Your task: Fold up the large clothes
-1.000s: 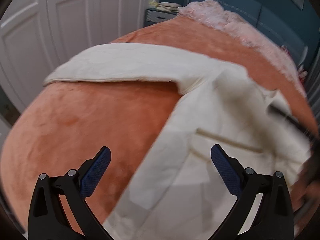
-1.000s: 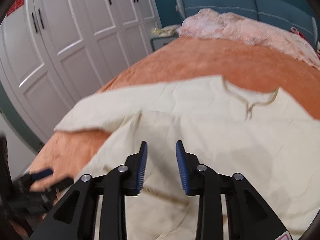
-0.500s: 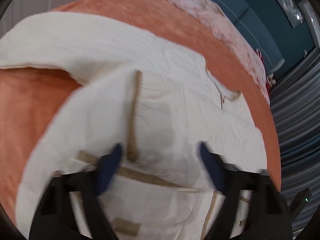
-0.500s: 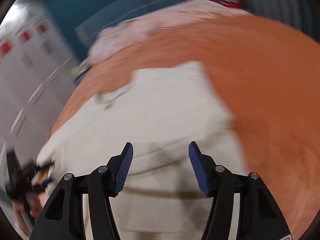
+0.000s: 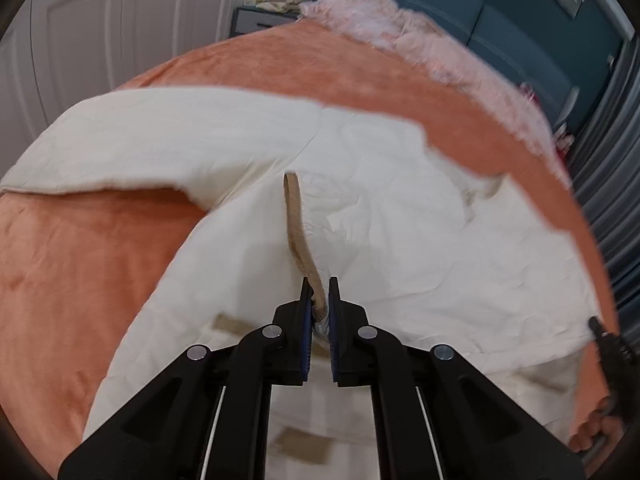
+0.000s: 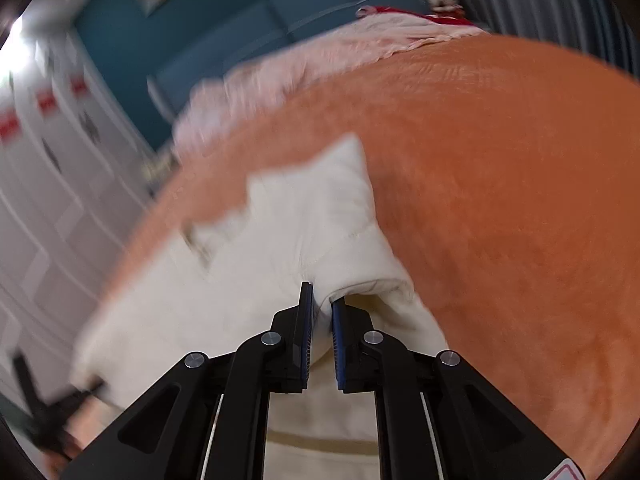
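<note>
Tan strap (image 5: 298,224) (left view only)

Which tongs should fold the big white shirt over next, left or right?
Probably the right tongs: they pinch a fold of the cream garment at its side edge, beside bare orange blanket. The left tongs grip its tan strap mid-garment.

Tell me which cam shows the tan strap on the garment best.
Left wrist. The tan strap runs sharp and unblocked from the cream garment into the shut left gripper. The right wrist view is blurred; it shows only a tan band at the bottom edge behind the right gripper, maybe not the same strap.
</note>
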A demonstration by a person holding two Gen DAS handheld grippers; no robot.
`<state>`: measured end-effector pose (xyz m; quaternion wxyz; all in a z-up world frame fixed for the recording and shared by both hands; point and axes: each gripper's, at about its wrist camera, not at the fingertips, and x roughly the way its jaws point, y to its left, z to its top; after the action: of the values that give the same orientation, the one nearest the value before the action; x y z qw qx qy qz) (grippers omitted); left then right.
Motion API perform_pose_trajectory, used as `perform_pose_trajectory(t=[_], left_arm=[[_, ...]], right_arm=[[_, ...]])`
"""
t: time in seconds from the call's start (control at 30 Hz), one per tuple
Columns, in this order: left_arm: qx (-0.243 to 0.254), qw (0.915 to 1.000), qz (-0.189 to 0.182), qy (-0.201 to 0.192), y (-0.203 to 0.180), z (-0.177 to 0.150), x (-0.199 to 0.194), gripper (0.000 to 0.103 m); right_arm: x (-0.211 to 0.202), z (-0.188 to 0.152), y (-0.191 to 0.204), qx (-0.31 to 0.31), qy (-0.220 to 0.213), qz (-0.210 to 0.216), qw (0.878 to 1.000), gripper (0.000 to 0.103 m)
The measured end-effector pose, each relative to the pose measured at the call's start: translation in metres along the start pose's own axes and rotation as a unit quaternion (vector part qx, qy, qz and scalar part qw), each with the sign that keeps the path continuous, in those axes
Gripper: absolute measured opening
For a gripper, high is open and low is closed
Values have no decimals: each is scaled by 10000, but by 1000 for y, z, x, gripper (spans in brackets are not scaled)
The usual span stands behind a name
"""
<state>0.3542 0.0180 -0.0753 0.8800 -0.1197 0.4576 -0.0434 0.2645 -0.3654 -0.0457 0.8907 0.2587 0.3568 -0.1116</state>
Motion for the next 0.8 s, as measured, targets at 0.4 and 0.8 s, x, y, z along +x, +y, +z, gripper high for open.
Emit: perform_pose_trajectory(t=[0.4,0.8], left_arm=[[612,9949,594,-534,-8,-35,22,10],[697,9931,647,-691,-9,-38,24,11]], right_arm=[[16,-29,5,-649,108,-1120,9915,23],[28,-50,126,-1491,173,-344,9881,26]])
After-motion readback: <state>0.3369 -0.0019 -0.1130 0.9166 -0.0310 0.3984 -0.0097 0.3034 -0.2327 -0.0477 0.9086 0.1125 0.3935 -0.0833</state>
